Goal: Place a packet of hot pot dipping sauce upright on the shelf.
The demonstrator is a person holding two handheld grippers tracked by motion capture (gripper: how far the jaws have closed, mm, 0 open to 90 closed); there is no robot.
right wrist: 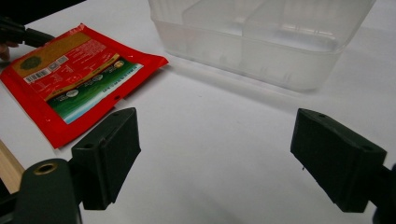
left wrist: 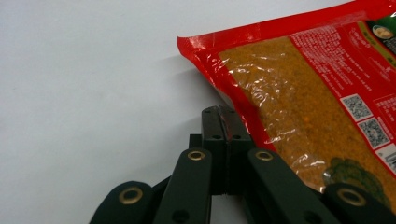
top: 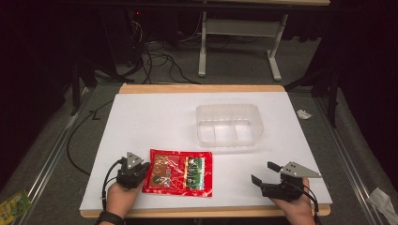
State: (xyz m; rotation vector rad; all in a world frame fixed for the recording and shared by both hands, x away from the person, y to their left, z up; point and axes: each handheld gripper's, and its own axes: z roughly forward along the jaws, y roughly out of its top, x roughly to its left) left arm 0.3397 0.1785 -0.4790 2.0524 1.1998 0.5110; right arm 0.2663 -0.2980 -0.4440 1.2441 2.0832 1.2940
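Note:
A red packet (top: 179, 172) of yellow-brown grains, with a green label, lies flat near the table's front edge, left of centre. My left gripper (top: 144, 168) is shut right at the packet's left edge. In the left gripper view its jaws meet (left wrist: 219, 116) with the packet (left wrist: 303, 93) lying against their right side; nothing shows between them. My right gripper (top: 264, 172) rests open at the front right, well clear of the packet. In the right gripper view it (right wrist: 224, 154) has bare table between its jaws, the packet (right wrist: 70, 74) lies at the left and the left gripper (right wrist: 18, 32) beyond.
A clear plastic container (top: 228, 107) with dividers stands empty behind centre-right on the white table (top: 155, 117); its wall (right wrist: 243, 56) faces my right gripper. On the floor lie cables (top: 155, 58), a crumpled scrap (top: 304, 114) and a green packet (top: 11, 204).

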